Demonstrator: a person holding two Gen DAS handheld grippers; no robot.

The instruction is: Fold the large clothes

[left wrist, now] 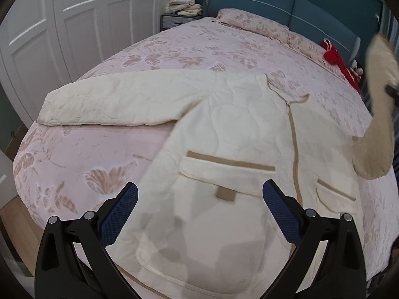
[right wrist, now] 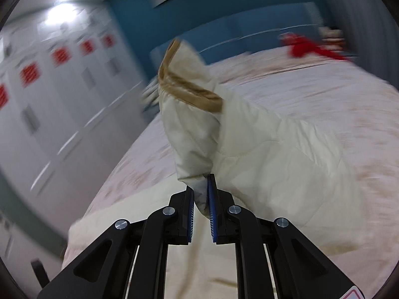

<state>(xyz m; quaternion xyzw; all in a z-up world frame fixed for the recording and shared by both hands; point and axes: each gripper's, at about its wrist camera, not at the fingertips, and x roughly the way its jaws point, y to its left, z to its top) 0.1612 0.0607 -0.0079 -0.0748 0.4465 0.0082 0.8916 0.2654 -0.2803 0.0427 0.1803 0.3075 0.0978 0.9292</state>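
Nearest in the left wrist view, the left gripper point(left wrist: 200, 205) hangs above the lower front of a cream quilted jacket point(left wrist: 224, 134), its two blue-padded fingers point(left wrist: 119, 214) spread wide with nothing between them. Directly beneath and just ahead of the fingers lies a patch pocket point(left wrist: 224, 174) edged in tan. A tan zip strip point(left wrist: 294, 149) runs away from the gripper to its right. The jacket is spread flat on a bed covered by a pink bedspread point(left wrist: 99, 154) with a butterfly pattern. One sleeve point(left wrist: 112, 99) stretches out flat, ahead and to the left of the gripper.

Far to the right in this view, the other sleeve point(left wrist: 379, 114) is lifted off the bed.

In the right wrist view, which is blurred, the right gripper point(right wrist: 201, 196) has its pads pressed together, pinching a fold of that raised sleeve point(right wrist: 197, 129). The tan-trimmed cuff point(right wrist: 184, 87) stands up just beyond the fingertips.

Farther off, at the head of the bed, lie a matching pillow point(left wrist: 251, 22) and a red garment point(left wrist: 336, 59), against a teal headboard point(left wrist: 274, 2). White wardrobe doors point(left wrist: 74, 25) stand to the far left.
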